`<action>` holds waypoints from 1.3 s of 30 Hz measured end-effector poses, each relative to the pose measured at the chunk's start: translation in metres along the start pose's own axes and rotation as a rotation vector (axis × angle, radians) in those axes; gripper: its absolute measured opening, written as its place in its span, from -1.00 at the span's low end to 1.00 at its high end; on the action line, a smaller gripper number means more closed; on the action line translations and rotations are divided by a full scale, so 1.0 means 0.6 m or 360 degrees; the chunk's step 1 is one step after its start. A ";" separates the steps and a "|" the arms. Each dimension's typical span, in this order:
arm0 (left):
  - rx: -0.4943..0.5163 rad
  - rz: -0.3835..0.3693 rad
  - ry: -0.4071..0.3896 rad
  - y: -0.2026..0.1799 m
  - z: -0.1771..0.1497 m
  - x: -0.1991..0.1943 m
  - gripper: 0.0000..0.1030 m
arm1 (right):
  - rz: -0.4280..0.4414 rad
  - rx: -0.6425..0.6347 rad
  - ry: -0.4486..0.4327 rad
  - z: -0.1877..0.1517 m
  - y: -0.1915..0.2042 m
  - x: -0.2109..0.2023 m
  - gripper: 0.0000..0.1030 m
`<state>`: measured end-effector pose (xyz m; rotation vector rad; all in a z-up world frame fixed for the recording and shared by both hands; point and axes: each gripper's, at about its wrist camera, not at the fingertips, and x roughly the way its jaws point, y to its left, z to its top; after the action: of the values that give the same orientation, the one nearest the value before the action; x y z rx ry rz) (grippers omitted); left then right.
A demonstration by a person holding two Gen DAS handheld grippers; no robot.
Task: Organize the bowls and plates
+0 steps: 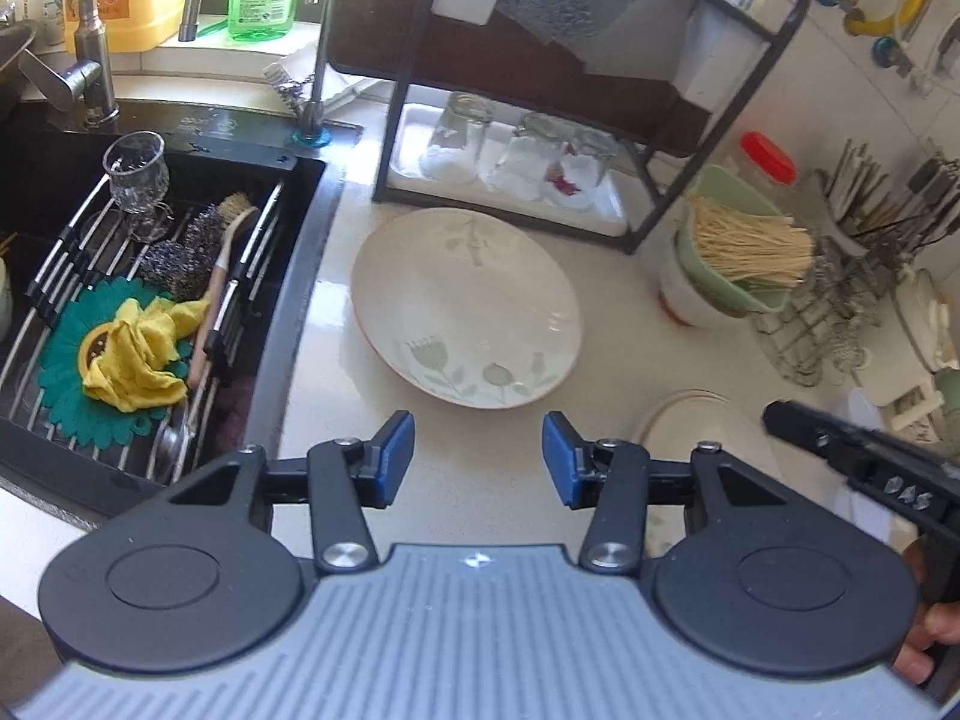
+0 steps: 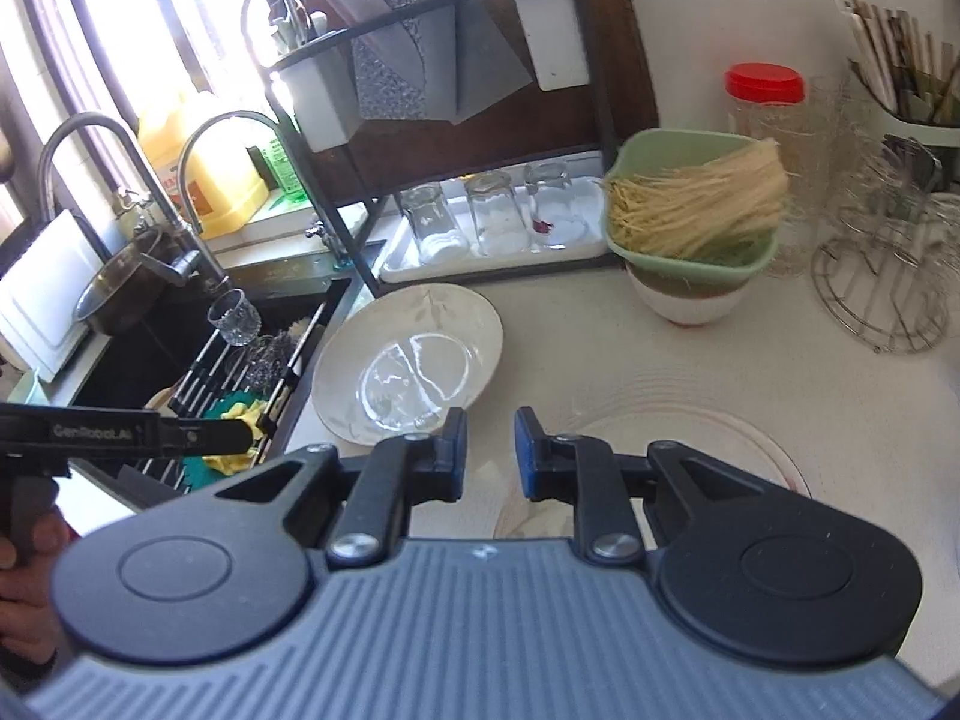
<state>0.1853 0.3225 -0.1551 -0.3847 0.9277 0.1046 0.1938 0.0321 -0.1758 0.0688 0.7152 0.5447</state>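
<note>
Cream ceramic, with pale green flowers, is the plate (image 1: 465, 306) that lies flat on the counter (image 1: 630, 324) in the left wrist view, just beside the sink (image 1: 300, 222) and in front of the black rack (image 1: 600, 120). The left gripper (image 1: 478, 459) hangs over the counter just before the near rim of this plate; its blue pads (image 1: 399, 450) stand wide apart and nothing is between them. A second plate (image 1: 690, 420) with a thin reddish rim lies at the right, partly hidden by the gripper body. The right gripper (image 1: 774, 414) comes in from the right edge above that second plate. Under the rack three glasses (image 1: 522, 156) stand upside down in a white tray. At the right a green basket (image 1: 738, 246) with pale sticks sits on a white bowl (image 1: 684, 300). In the right wrist view the right gripper (image 2: 491, 450) shows its pads (image 2: 459, 444) close together with only a narrow gap, and I see nothing held there. It is over the near plate (image 2: 720, 438), which is blurred. The flowered plate (image 2: 408, 360) lies further on, between the sink (image 2: 180, 360) and the basket (image 2: 690, 210), which sits on the bowl (image 2: 690, 300). The left gripper (image 2: 249, 435) enters from the left edge, held by a hand (image 2: 24, 570), over the sink edge.
</note>
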 end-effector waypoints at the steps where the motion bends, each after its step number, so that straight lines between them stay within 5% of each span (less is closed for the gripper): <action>1: -0.0006 0.0025 0.0003 0.002 0.004 0.008 0.07 | 0.0039 -0.0010 -0.0007 0.005 -0.003 0.006 -0.59; 6: -0.0034 0.0112 0.0001 0.012 0.023 0.049 0.20 | 0.0106 0.0002 0.0021 0.029 -0.020 0.064 -0.55; 9: -0.0066 0.0136 -0.0020 0.018 0.037 0.072 0.21 | 0.0140 0.0008 0.0070 0.037 -0.027 0.102 -0.19; 32: -0.0214 0.0233 0.0050 0.103 0.106 0.245 0.17 | 0.0188 0.0150 0.0301 0.070 -0.052 0.340 -0.30; 34: -0.0237 0.0208 0.0038 0.108 0.108 0.249 0.01 | 0.0223 0.0142 0.0313 0.066 -0.052 0.348 -0.50; 39: -0.0309 0.0161 0.0028 0.122 0.110 0.262 -0.37 | 0.0243 0.0144 0.0316 0.061 -0.054 0.358 -0.55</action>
<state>0.3113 0.4024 -0.2655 -0.5187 0.9575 0.2856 0.3657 0.1157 -0.2855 0.1562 0.9335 0.6709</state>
